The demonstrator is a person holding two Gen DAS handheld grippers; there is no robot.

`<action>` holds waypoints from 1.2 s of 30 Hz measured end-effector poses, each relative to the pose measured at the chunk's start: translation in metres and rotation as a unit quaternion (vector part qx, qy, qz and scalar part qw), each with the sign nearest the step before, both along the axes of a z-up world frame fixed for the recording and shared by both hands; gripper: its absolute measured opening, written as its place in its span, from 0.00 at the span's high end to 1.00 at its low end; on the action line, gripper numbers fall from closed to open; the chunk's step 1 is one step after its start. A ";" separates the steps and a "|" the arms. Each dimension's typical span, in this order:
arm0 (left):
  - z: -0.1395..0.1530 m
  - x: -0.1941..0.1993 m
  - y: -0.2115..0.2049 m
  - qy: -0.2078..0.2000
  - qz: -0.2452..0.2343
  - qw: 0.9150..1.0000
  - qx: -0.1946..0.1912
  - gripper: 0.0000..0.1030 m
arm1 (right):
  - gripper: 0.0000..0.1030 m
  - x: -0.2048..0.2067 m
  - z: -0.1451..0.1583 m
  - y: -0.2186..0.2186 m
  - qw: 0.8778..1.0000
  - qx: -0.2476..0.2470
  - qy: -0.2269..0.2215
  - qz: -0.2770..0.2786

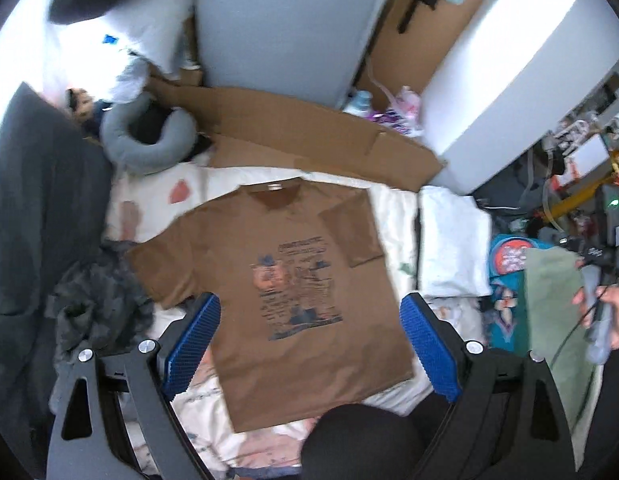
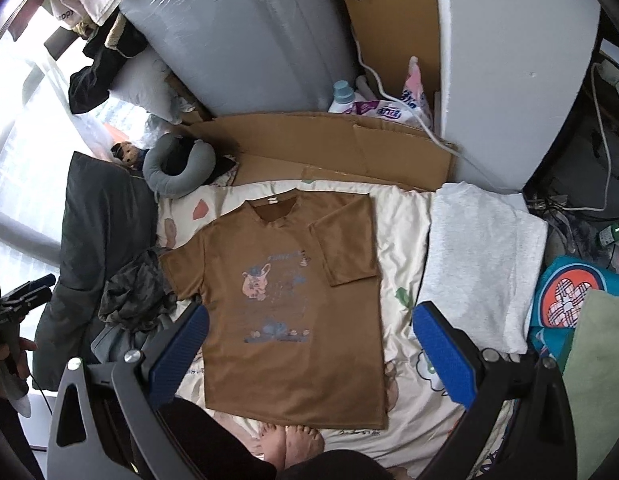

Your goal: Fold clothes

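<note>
A brown T-shirt point(image 1: 293, 280) point(image 2: 285, 300) with a blue and pink print lies flat, front up, on cream patterned bedding point(image 2: 401, 240). Its right sleeve is folded in over the chest; the left sleeve lies spread out. My left gripper point(image 1: 309, 340) hovers well above the shirt's lower half, its blue pads wide apart with nothing between them. My right gripper point(image 2: 309, 354) also hangs high over the shirt, open and empty. A hand holds the other tool at the edge of each view: the right one point(image 1: 597, 312) and the left one point(image 2: 21, 300).
A folded pale grey garment point(image 2: 481, 264) lies right of the shirt, and a crumpled dark camouflage garment point(image 2: 133, 296) lies left. Flat cardboard point(image 2: 329, 140) and a grey neck pillow point(image 2: 177, 168) sit beyond the collar. The person's bare feet point(image 2: 289, 444) are at the hem.
</note>
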State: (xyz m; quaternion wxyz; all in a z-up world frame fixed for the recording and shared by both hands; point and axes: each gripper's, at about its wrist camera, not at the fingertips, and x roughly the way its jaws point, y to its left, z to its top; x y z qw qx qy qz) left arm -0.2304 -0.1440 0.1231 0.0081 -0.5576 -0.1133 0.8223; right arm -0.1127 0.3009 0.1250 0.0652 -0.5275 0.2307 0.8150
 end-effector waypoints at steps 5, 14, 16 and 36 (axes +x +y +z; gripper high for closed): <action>-0.002 0.029 -0.027 0.028 0.037 0.997 -0.055 0.11 | 0.00 -0.005 -0.003 -0.015 1.000 -0.016 0.005 0.007; -0.024 0.074 -0.077 0.055 0.092 0.994 -0.026 0.11 | 0.00 -0.013 -0.019 -0.053 0.999 -0.023 0.011 0.031; -0.033 0.080 -0.084 0.051 0.100 0.994 -0.016 0.11 | 0.00 -0.014 -0.023 -0.059 0.999 -0.027 0.015 0.037; -0.108 0.123 -0.126 0.024 0.150 0.988 0.022 0.11 | 0.00 -0.033 -0.105 -0.111 0.997 -0.039 -0.006 0.067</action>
